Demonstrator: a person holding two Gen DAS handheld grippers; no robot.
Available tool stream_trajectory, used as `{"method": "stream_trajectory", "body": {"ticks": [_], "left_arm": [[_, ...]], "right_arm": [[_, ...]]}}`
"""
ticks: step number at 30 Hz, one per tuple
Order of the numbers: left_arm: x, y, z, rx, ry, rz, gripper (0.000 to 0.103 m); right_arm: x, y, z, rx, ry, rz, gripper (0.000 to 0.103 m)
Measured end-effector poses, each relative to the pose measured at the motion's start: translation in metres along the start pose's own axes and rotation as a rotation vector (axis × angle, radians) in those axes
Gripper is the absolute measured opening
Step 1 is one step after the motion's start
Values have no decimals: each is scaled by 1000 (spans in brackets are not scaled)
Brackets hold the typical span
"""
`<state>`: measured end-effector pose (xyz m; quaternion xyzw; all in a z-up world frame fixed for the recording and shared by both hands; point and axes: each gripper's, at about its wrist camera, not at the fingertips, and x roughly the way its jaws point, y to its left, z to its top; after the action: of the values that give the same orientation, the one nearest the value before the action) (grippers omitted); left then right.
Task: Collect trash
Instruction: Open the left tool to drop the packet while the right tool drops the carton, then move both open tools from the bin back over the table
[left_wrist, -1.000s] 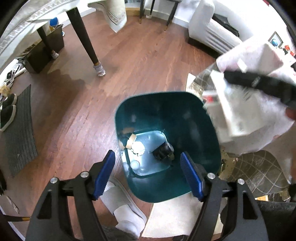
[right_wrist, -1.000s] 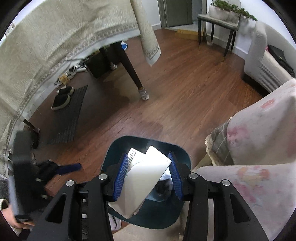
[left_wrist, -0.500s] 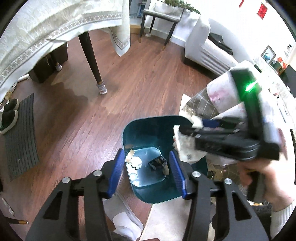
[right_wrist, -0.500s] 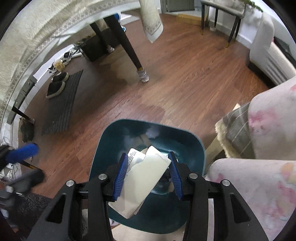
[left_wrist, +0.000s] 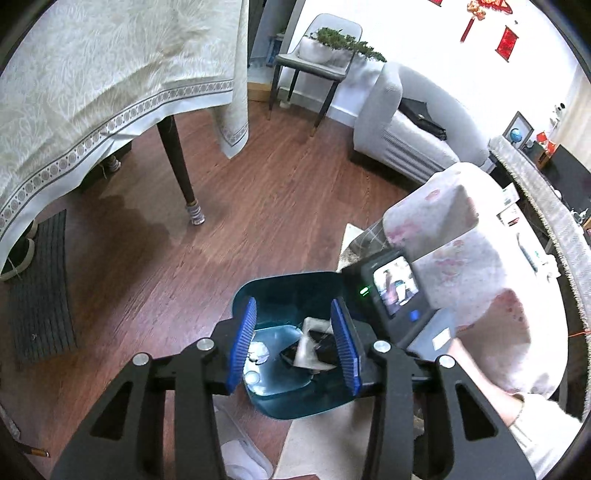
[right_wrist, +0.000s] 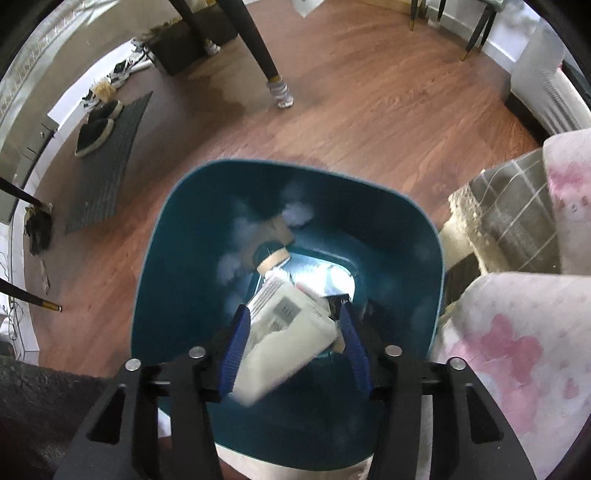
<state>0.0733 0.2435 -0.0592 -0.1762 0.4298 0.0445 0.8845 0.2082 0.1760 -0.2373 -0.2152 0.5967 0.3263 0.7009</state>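
A teal trash bin (right_wrist: 155, 280) stands on the wood floor and fills the right wrist view. My right gripper (right_wrist: 293, 349) points down into it, and its jaws are opening. A white paper packet (right_wrist: 291, 328) with a barcode sits blurred and tilted between the pads, with a gap at the right pad. Below it lie a cork-capped bottle (right_wrist: 271, 258) and a black item. My left gripper (left_wrist: 293, 347) hangs higher over the bin (left_wrist: 288, 277); its jaws are closing with nothing between them. The right gripper's body with its small screen (left_wrist: 395, 291) is beside it.
A dark table leg (left_wrist: 181, 173) under a pale tablecloth (left_wrist: 92, 81) stands to the left. A grey mat (right_wrist: 107, 162) with shoes lies by the wall. A floral-covered seat (right_wrist: 517, 350) and a plaid blanket (right_wrist: 509, 214) press against the bin's right side. A white sofa (left_wrist: 410, 122) is behind.
The right gripper sank toward the bin's mouth and its pads spread off the packet. The left gripper rose away from the bin and its jaws narrowed.
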Motion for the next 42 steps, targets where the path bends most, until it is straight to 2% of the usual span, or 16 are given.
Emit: {"method": "stream_trajectory", "body": {"ticks": [8, 20, 27, 37, 42], "left_arm": [[-15, -4, 12, -3, -52, -1, 46], [-31, -8, 26, -39, -107, -17, 58], [-39, -16, 35, -48, -147, -14, 69], [-45, -33, 46, -41, -199, 12, 78], [-42, -49, 50, -45, -207, -9, 79]], "right_arm": [[-10, 6, -6, -21, -5, -5, 55], [-86, 21, -1, -66, -168, 33, 55], [-139, 22, 1, -73, -273, 42, 55], [-201, 4, -15, -60, -403, -16, 55], [-227, -11, -26, -50, -463, -68, 61]]}}
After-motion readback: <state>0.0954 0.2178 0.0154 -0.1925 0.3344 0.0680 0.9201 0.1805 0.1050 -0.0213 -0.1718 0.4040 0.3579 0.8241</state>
